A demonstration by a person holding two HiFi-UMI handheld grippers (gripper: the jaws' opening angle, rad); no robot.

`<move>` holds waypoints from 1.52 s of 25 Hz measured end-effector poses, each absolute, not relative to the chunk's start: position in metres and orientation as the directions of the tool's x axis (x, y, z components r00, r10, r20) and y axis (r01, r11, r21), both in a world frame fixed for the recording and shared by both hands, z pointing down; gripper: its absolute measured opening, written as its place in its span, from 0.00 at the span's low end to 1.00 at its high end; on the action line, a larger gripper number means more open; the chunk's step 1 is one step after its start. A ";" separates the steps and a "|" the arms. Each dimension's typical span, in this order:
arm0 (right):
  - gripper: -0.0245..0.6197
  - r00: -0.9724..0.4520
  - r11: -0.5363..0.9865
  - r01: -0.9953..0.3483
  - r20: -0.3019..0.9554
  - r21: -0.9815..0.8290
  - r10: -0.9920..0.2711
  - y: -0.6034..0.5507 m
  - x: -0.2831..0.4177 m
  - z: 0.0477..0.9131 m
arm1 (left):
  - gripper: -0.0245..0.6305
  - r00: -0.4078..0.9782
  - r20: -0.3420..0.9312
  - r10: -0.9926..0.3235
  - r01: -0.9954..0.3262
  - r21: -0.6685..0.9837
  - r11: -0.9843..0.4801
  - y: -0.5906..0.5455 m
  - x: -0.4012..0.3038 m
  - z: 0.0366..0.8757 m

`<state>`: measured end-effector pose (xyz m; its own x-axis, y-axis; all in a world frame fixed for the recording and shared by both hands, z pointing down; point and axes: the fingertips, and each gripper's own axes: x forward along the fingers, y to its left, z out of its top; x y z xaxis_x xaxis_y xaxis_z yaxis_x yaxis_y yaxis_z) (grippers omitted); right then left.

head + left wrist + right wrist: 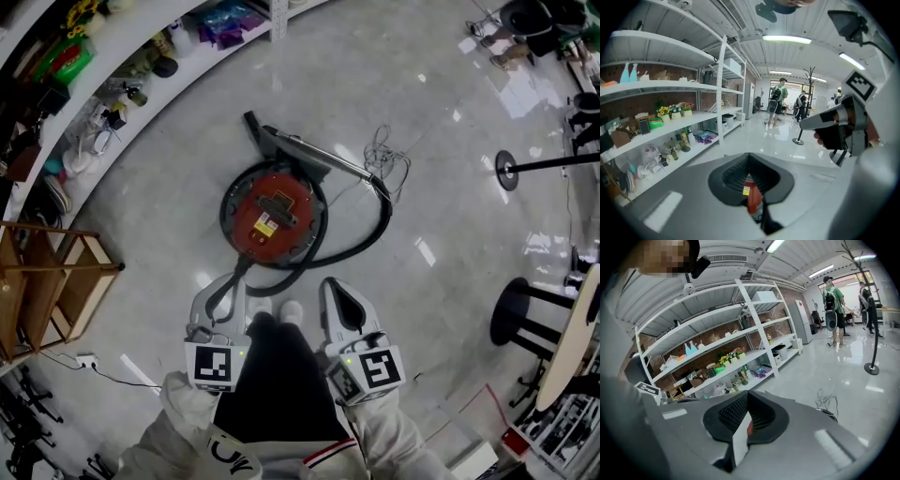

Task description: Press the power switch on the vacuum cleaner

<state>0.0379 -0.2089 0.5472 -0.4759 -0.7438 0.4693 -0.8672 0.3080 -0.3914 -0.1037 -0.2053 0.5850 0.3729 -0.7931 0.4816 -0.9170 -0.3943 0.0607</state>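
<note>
Vacuum cleaner (272, 214), a round red canister with a dark rim, sat on the glossy grey floor (441, 112) straight ahead of me. It lay just beyond the toes of the white shoes (278, 309) in the head view. A yellow label showed on its lid, but I could not pick out the power switch from up there. Its black hose (366, 234) looped around the right side of the body. A metal wand (323, 155) lay on the floor behind it, slanting from upper left to lower right. A loose coil of cable (386, 161) lay just past the wand's far end.

I held both tools low and side by side, 1 on each side of the shoes and on the near side of the canister, touching nothing. The left gripper (234, 283) had its jaws clenched together at the tips and held nothing. Its own view showed only a thin slit between the pads, with a sliver of the red body beyond. The right gripper (331, 284) was likewise closed and empty, with pale floor and a spot of red showing through its slit.

White shelves (112, 56) curved along the left, crowded with small goods. A wooden rack (56, 281) stood below them at the left edge. To the right were a round black stand base (507, 170) and, nearer, a black stool (525, 319). Far down the room, the left gripper view caught 2 people (777, 101) standing.
</note>
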 end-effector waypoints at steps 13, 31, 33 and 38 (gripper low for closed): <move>0.04 -0.462 0.293 -0.876 0.490 -0.384 -0.740 -0.206 0.032 0.599 | 0.04 0.376 0.509 -0.774 -0.915 0.069 -0.398 -0.209 -0.102 0.639; 0.04 -0.447 0.275 -0.883 0.506 -0.380 -0.737 -0.204 0.039 0.607 | 0.04 0.333 0.623 -0.708 -0.917 0.040 -0.396 -0.202 -0.104 0.720; 0.04 -0.453 0.280 -0.880 0.502 -0.383 -0.737 -0.205 0.037 0.605 | 0.04 0.333 0.633 -0.699 -0.916 0.041 -0.400 -0.202 -0.104 0.729; 0.04 -0.453 0.286 -0.882 0.506 -0.376 -0.734 -0.204 0.040 0.603 | 0.04 0.322 0.649 -0.689 -0.920 0.043 -0.389 -0.208 -0.106 0.744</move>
